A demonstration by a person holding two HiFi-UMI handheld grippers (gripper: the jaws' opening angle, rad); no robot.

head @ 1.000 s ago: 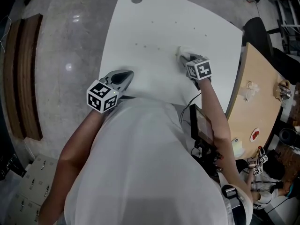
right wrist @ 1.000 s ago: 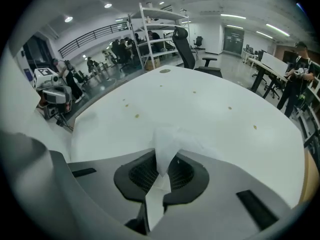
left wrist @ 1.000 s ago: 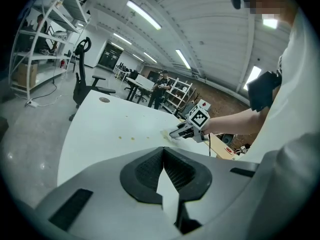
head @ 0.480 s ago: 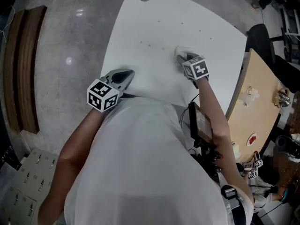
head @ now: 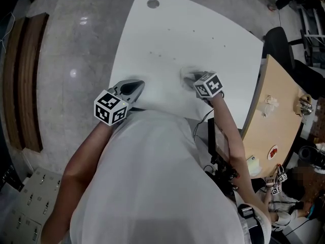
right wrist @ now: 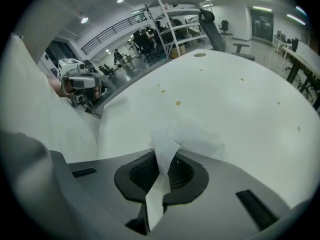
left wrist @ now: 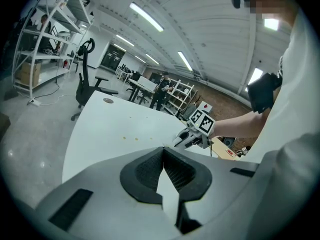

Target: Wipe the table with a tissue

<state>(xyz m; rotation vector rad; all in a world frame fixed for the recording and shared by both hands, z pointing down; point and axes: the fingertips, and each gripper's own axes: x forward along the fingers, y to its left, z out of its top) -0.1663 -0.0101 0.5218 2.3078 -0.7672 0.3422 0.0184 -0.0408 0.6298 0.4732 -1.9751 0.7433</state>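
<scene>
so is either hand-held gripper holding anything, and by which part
The right hand-held gripper pinches a crumpled white paper tissue by one bunched edge, the rest on the white table. The left hand-held gripper is empty.

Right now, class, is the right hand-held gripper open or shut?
Shut on the tissue: the right hand-held gripper pinches the white sheet, which trails onto the table.

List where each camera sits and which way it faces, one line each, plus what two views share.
Head view: on the person's head, facing steeply down at the table; shirt, left gripper, right gripper show.
Left gripper view: on the left gripper, facing across the table along its closed jaws.
Right gripper view: on the right gripper, facing down along jaws pinching the tissue.
Shared: each gripper view shows the other gripper.
</scene>
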